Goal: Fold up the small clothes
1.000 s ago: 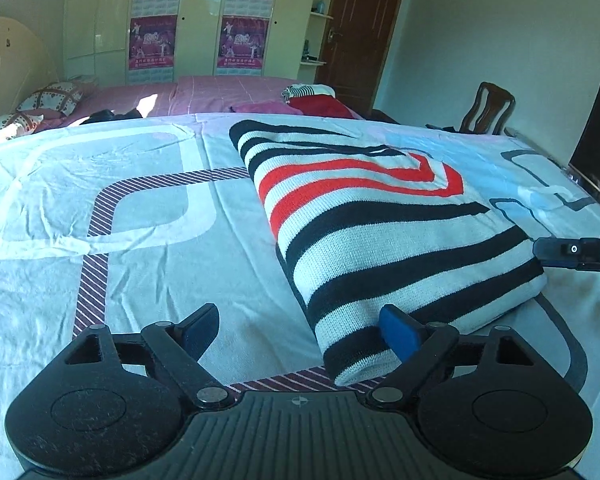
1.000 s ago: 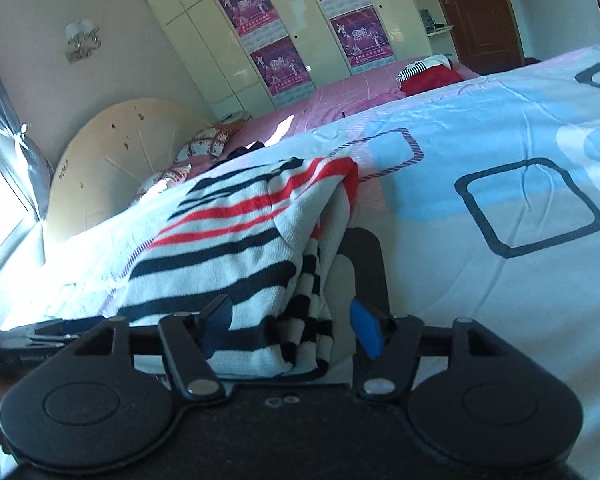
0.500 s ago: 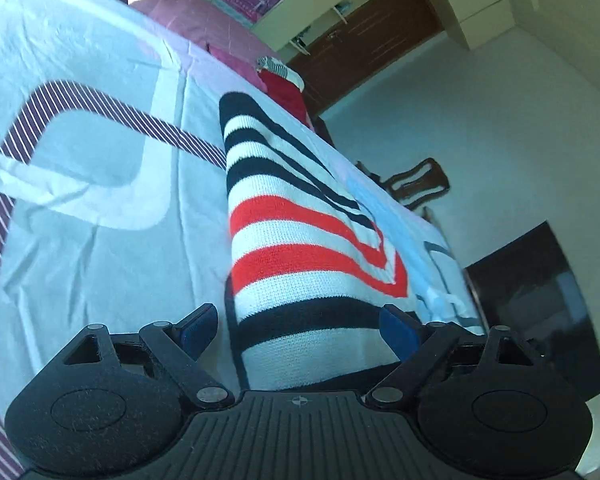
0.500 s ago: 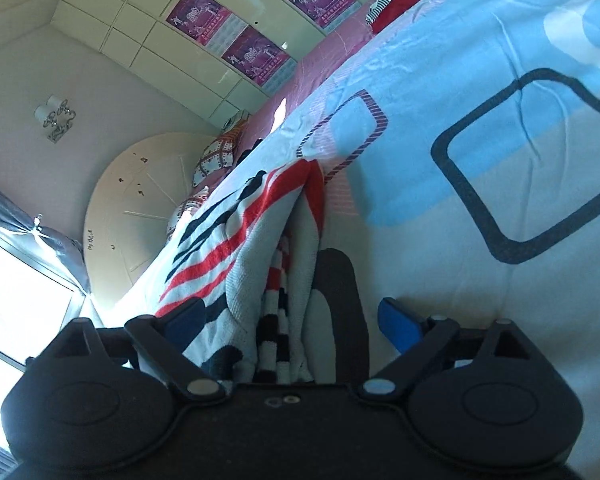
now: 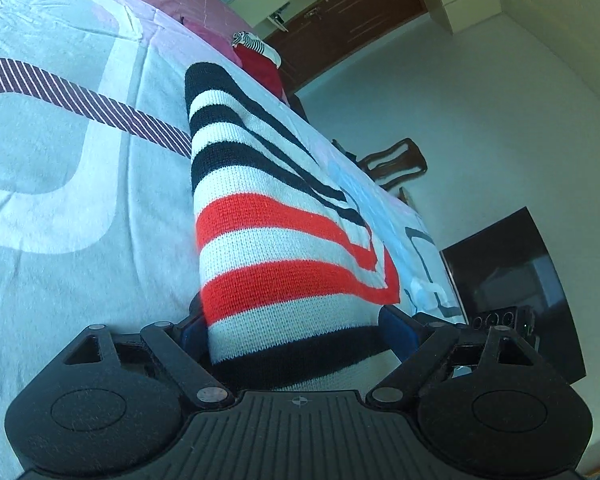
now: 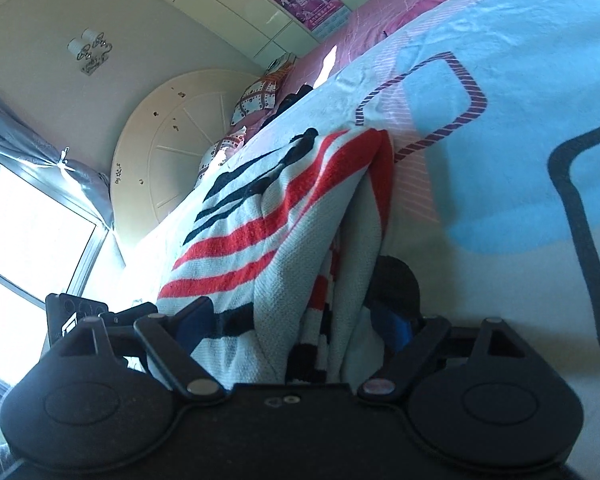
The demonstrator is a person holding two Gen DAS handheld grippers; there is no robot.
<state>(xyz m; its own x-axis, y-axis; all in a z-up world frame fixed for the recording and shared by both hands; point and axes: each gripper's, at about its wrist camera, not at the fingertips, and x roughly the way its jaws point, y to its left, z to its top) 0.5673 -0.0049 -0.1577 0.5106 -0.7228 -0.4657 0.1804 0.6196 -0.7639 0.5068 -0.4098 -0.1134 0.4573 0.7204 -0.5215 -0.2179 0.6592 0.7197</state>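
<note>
- Left wrist view: my left claw (image 5: 296, 326) has its blue pads spread wide, one on either side of the near end of the striped sweater (image 5: 284, 248). The knit fills the gap between them; whether the pads press it I cannot tell. Half a second ago the same end lay just ahead of the pads, and a second ago the right pad only touched its corner.
- Right wrist view: my right claw (image 6: 296, 322) is also wide, and the folded edge of the sweater (image 6: 268, 240) sits between its pads, layers stacked. A second ago this edge lay in front of the pads rather than between them.
- Both cameras are tilted far more than a second ago, so the bed runs steeply across each picture.
- The sweater lies folded on the light blue bedsheet (image 5: 60, 208), black stripes at the ends and red ones in the middle, in the same place as before.
- Past it, at the far edge of the bed, a red garment (image 5: 260, 68) with a striped piece on top is unmoved.
- My other claw's black body shows at the left edge of the right wrist view, near the window (image 6: 24, 264).
</note>
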